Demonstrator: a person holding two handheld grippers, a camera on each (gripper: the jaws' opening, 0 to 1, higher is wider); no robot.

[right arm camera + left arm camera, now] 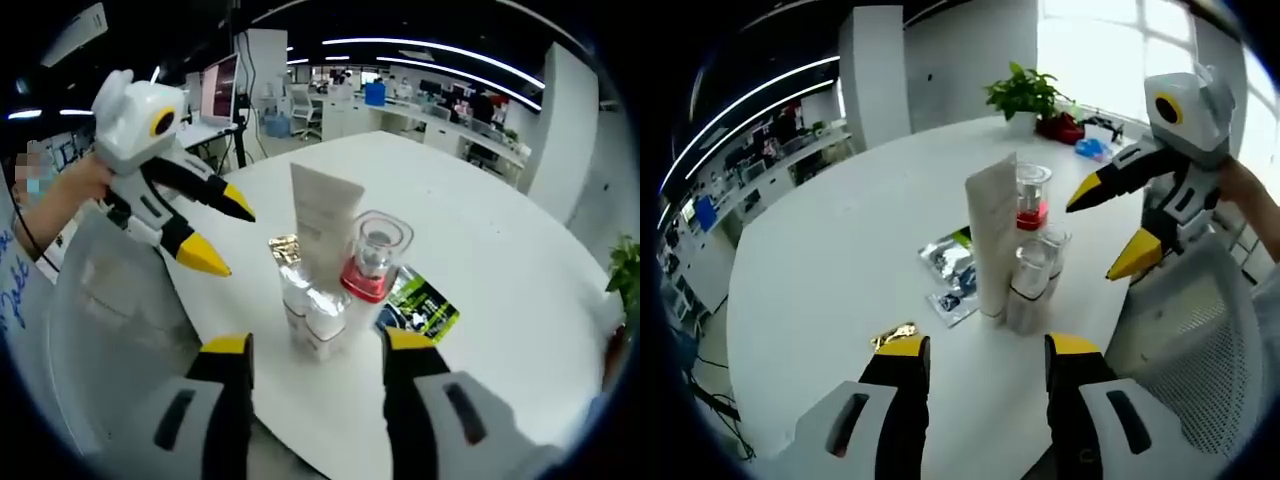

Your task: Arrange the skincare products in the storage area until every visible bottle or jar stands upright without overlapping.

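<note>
Our left gripper (987, 362) jaws spread, grasping nothing; right gripper (313, 356) likewise released. We see tall white squeeze tube (993, 232), clear bottle with white base (1030, 285) and clear red-based jar (1032, 196) upright, clustered just ahead of both grippers on round white table (840, 260). Foil sachets (952, 272) flat beside cluster.

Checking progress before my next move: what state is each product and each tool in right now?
White tube: upright, standing on its cap.
Red-based clear jar: upright.
Clear bottle: upright, close against the tube; touching or not, cannot tell.
Sachets: lying flat on the table.
Left tool: open, empty.
Right tool: open, empty.
</note>
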